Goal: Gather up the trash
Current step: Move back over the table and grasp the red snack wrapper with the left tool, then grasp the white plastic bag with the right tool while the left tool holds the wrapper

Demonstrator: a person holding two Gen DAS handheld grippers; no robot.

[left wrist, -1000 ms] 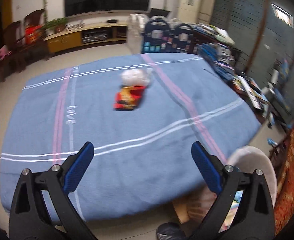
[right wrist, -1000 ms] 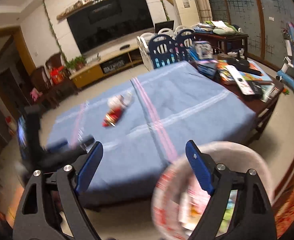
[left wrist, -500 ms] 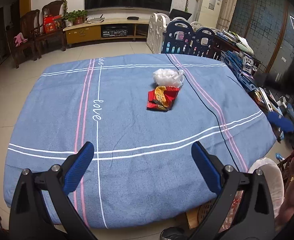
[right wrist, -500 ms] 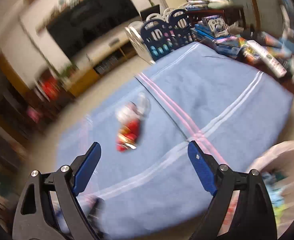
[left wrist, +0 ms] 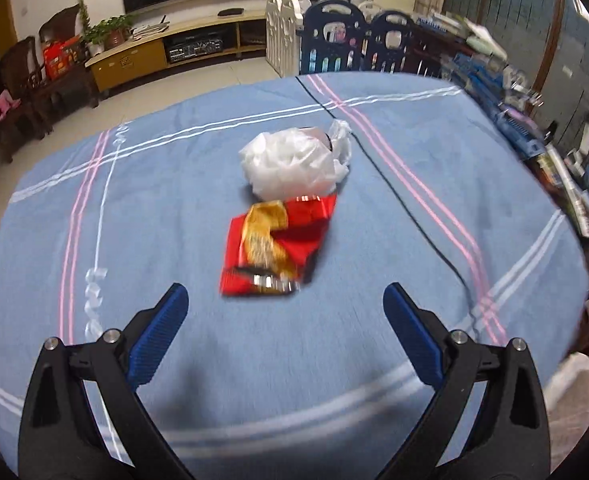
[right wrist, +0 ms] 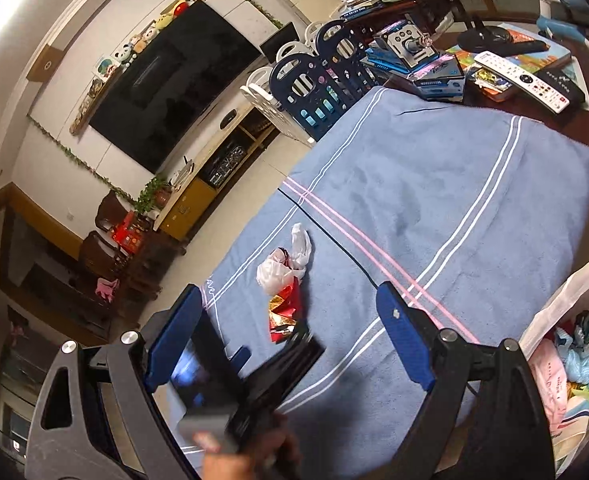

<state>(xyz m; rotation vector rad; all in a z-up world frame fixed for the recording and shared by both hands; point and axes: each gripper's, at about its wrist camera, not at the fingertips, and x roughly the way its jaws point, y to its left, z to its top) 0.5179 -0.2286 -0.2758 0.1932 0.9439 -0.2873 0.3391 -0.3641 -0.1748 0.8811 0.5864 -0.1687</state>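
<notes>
A crumpled red and gold wrapper lies mid-table on the blue cloth, touching a crumpled white plastic bag just behind it. My left gripper is open and empty, just short of the wrapper. The right wrist view shows the wrapper, the bag and the left gripper's body reaching toward them. My right gripper is open and empty, back over the table's near edge. A white trash bin with several scraps stands by the table at right.
The bin's rim shows at lower right in the left wrist view. Books, boxes and remotes crowd the table's far right end beyond the cloth. A blue and white playpen fence stands behind the table.
My left gripper has moved forward over the table, close to the wrapper. My right gripper has tilted and now looks across the table with the left gripper in view.
</notes>
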